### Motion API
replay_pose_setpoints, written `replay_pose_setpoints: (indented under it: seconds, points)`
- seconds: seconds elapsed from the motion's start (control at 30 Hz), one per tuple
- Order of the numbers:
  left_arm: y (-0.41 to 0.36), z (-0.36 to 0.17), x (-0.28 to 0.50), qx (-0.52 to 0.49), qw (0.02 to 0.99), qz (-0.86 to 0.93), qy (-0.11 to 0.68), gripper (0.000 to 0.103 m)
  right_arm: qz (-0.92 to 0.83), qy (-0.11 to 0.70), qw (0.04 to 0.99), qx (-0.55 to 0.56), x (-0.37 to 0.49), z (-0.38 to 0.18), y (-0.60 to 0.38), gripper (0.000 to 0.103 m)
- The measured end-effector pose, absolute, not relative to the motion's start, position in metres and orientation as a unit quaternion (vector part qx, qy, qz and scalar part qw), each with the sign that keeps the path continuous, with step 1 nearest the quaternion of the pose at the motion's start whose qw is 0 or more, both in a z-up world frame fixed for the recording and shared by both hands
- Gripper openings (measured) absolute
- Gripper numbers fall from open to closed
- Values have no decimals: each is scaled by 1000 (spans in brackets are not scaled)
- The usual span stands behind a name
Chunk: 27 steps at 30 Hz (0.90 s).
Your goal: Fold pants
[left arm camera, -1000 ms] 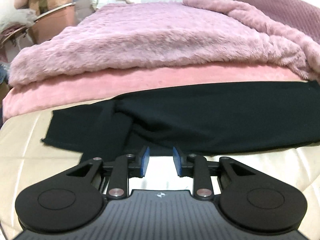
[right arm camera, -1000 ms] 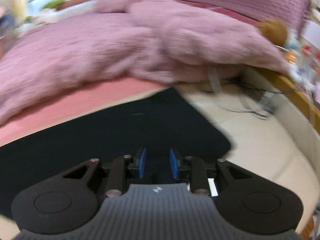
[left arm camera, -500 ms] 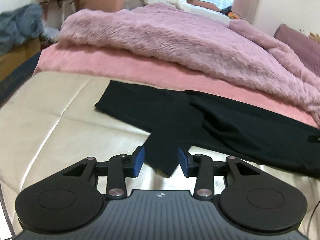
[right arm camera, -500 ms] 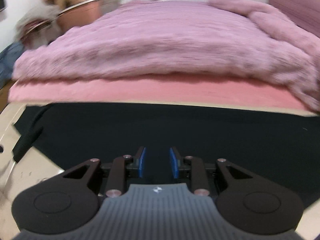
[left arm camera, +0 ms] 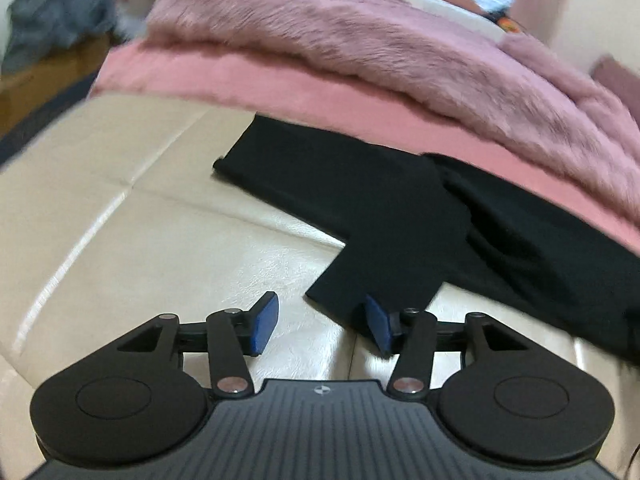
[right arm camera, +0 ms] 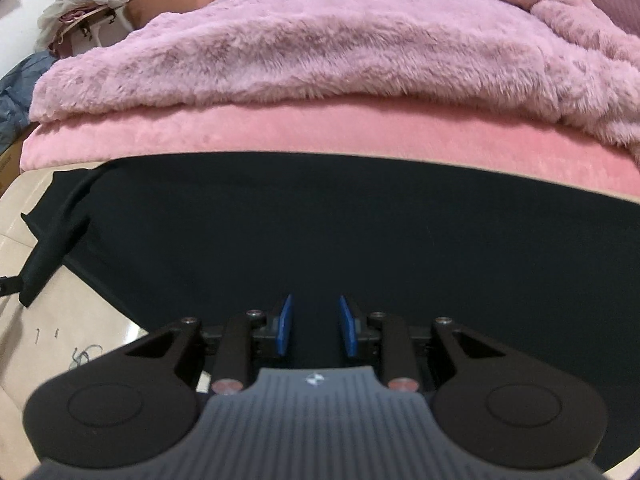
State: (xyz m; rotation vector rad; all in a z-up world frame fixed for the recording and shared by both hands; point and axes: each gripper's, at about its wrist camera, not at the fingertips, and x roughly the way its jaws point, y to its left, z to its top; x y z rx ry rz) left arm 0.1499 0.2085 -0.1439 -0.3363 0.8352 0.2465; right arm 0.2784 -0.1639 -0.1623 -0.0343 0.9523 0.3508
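black pants [left arm camera: 400, 200] lying lengthwise along pink blanket [left arm camera: 280, 92] edge, one leg angled forward

The black cloth pants [left arm camera: 404, 216] look matt and soft, with a fine knit that takes no shine. They lie on a cream leather-like padded surface [left arm camera: 120, 240], smooth and glossy, seamed into panels. Behind it a pink plush sheet [right arm camera: 320, 128] has a short velvety nap, and the mauve faux-fur blanket [right arm camera: 320, 36] on top is long-piled and shaggy. The left gripper [left arm camera: 320, 322] is matt black plastic with ribbed housing, bright metal pivot pins and blue rubbery pads [left arm camera: 264, 322]
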Motion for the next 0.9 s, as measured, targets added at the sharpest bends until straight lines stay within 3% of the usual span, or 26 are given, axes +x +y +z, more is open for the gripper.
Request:
replay_pose_setpoints:
  seconds: [0.1,0.2,0.23,0.27,0.53,0.9]
  points:
    - [207,-145,156,-158,898,110,396,54,169,457,873,-13,279,-166,-167,22]
    - [202,-146,159,-148,903,101,391,29,171,457,873,-18,281,-168,-165,24]
    - [201,-146,160,-147,904,96,390,6,171,457,873,-21,281,-168,-164,24]
    - [201,-146,160,-152,904,88,390,2,171,457,873,-23,281,-167,-164,24]
    - [213,-116,157,-150,920,102,348,2,156,448,880,-41,282,-159,-164,24]
    - [233,-64,206,-48,938,80,334,2,141,464,874,-43,291,-164,-170,24]
